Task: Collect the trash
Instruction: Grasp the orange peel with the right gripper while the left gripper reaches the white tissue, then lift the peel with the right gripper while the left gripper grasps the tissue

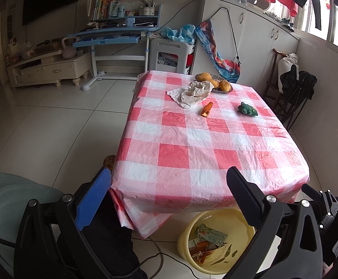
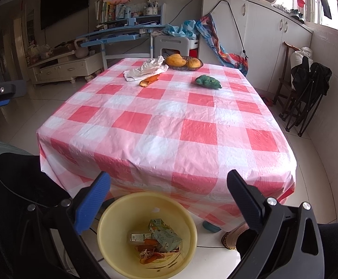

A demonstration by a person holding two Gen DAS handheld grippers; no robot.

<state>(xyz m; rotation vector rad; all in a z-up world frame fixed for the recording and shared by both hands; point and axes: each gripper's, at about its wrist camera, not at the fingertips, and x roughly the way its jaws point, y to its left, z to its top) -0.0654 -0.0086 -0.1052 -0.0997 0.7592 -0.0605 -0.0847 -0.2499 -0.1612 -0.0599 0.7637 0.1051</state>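
Note:
A yellow trash bin (image 2: 187,239) stands on the floor at the near edge of the table; it holds a green carton (image 2: 165,233), a small box and orange peel. It also shows in the left wrist view (image 1: 215,267). On the red-checked tablecloth (image 2: 169,121), far end, lie an orange peel (image 2: 148,80), crumpled white paper (image 2: 145,69) and a green crumpled item (image 2: 209,81). My right gripper (image 2: 169,190) is open and empty above the bin. My left gripper (image 1: 169,186) is open and empty at the table's near edge.
A bowl with mangoes (image 2: 184,62) stands at the table's far end. A folding chair (image 2: 306,93) with black cloth stands right of the table by white cabinets (image 2: 261,34). A blue desk (image 2: 122,34) and TV stand (image 2: 64,67) are behind. A cable (image 1: 159,260) runs on the floor.

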